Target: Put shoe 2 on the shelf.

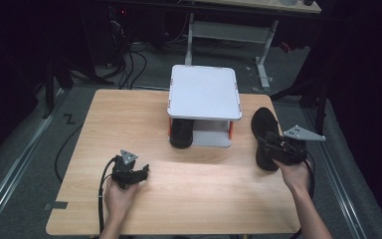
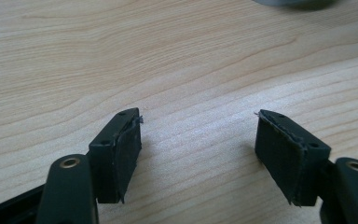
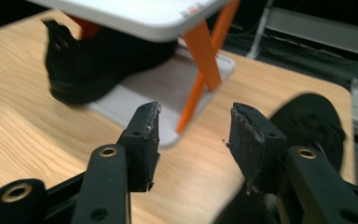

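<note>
1. Shoe on table: a black fabric sneaker [image 1: 263,137] lies on the light wooden table [image 1: 129,114], right of the white two-tier rack with orange posts [image 1: 205,92]; its long axis runs away from the person, tilted slightly.
2. Second black shoe [image 1: 181,132] sits on the rack's lower shelf.
3. Right gripper [image 1: 278,147] is over the sneaker's near end, jaws spread, nothing between them; judged the nearer hand.
4. Left gripper [image 1: 142,172] is well apart, low over bare wood, jaws spread and empty.
</note>
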`<state>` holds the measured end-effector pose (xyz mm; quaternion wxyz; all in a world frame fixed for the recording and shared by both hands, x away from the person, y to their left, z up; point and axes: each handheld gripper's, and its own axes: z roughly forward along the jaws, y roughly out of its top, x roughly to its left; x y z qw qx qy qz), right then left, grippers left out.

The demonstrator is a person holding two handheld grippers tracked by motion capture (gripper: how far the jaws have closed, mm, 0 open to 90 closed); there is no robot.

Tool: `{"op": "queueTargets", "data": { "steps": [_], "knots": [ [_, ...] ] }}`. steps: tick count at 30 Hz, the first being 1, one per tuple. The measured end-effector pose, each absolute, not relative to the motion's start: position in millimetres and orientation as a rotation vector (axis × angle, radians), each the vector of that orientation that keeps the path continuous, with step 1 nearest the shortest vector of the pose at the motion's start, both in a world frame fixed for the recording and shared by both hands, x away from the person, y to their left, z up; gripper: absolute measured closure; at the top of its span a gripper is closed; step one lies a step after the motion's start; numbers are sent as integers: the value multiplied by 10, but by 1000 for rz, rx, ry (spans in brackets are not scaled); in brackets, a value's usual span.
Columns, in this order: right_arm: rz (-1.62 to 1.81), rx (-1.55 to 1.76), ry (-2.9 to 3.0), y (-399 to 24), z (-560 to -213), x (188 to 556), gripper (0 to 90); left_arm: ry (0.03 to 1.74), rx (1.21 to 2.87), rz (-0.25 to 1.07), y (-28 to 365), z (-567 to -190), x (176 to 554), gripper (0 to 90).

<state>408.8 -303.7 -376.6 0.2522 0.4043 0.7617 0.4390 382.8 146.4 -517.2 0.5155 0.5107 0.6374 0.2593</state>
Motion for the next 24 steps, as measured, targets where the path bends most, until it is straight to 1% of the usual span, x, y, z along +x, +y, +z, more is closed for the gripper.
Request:
{"op": "queueTargets", "data": {
  "steps": [8, 15, 20, 24],
  "knots": [
    [1102, 1161, 2059, -3236, -3929, 4112, 505, 1538, 1220, 624, 1469, -5172, 3832, 308],
    [1040, 1211, 2096, -3271, -4143, 4234, 510, 1539, 1220, 626, 1468, -5172, 3833, 307],
    [1018, 1206, 2098, -3257, -4205, 4311, 502, 1538, 1220, 626, 1468, -5173, 3833, 308],
    [934, 1238, 2154, -3255, -4309, 4419, 511, 1540, 1222, 624, 1473, -5171, 3831, 307]
  ]
}}
